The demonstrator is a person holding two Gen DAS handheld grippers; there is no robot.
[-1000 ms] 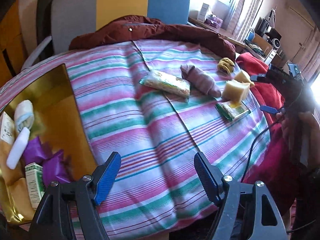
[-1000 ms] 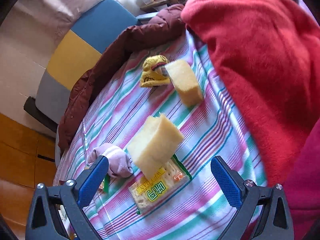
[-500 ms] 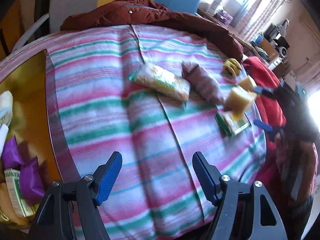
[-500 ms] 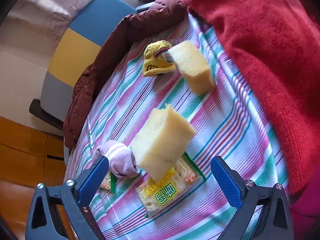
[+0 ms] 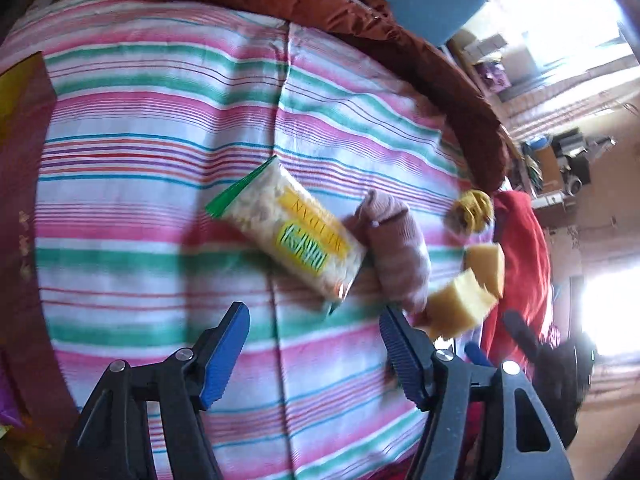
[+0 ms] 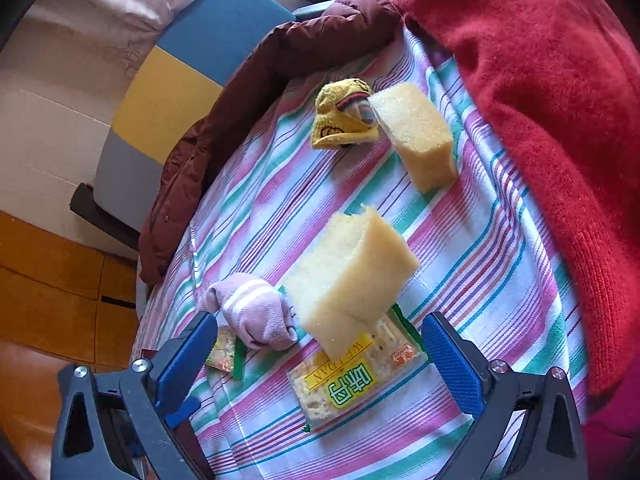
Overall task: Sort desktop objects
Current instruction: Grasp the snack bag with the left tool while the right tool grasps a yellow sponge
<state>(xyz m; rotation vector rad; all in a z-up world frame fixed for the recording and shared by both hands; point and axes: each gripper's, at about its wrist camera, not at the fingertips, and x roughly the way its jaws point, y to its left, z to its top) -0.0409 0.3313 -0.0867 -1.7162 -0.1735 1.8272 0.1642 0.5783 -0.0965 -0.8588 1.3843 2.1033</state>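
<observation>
Left wrist: left gripper (image 5: 314, 354) closing, nothing between.

**A bright, cluttered room**

A striped cloth (image 5: 152, 208) covers the table. Behind it stands a chair (image 6: 168, 92) with blue, yellow and grey panels, a dark red jacket (image 6: 256, 68) draped along the edge. The floor (image 6: 44, 280) is orange-brown wood. Strong daylight pours through a window (image 5: 560, 12).
</observation>
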